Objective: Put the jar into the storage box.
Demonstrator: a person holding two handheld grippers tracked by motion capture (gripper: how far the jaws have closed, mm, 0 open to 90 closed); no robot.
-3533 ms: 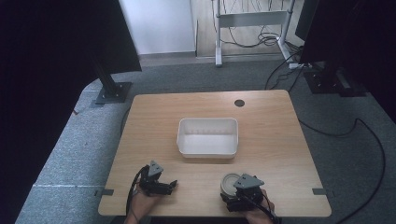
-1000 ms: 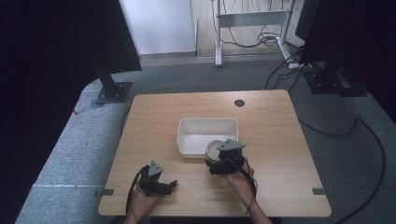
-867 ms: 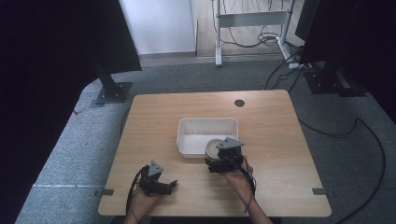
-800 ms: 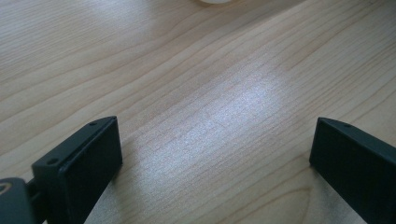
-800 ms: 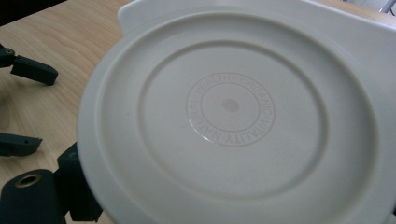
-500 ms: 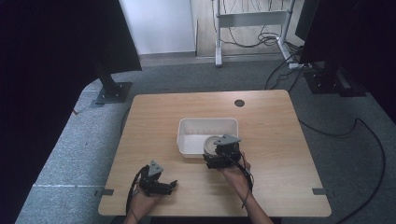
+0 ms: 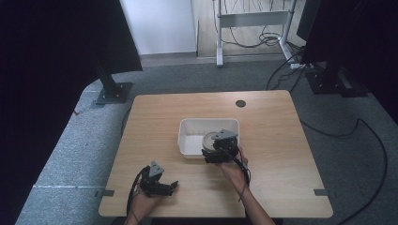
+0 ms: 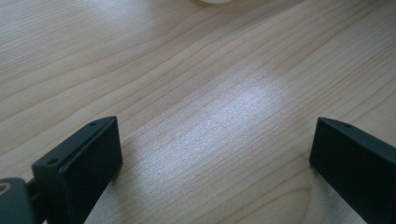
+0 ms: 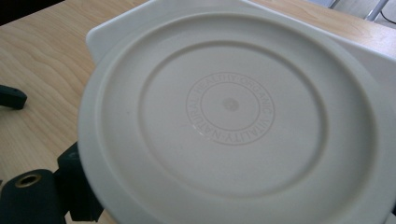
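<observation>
So from where I'm standing, going left to right across the light wooden table (image 7: 263,117): the left gripper (image 7: 162,186) is parked near the front edge, well apart from the shallow white rectangular plastic tub (image 7: 187,133) in the middle, down and to the left of it. Its jaws are spread wide with nothing between them, just bare wood grain under them in the left gripper view. It looks idle to me.

The action is all at the tub. The right gripper (image 7: 217,152) sits at the tub's near right corner, and it's got a round off-white plastic lid (image 9: 233,116) with raised lettering in a ring at its centre. In the right gripper view the lid covers nearly everything, with the tub's rim peeking out behind it; I can make out one black jaw at the lower left, tucked up against the lid's edge, so I'd say it's pinched on the rim. From the high view the lid (image 7: 210,139) is over the tub's right half, tilted rather than flat as far as I can tell.

My read: this is the drop-off step, the lid going into the tub. The next move calls for lowering it a touch so it clears the near wall, then opening the jaws and backing out without dragging the tub along.
</observation>
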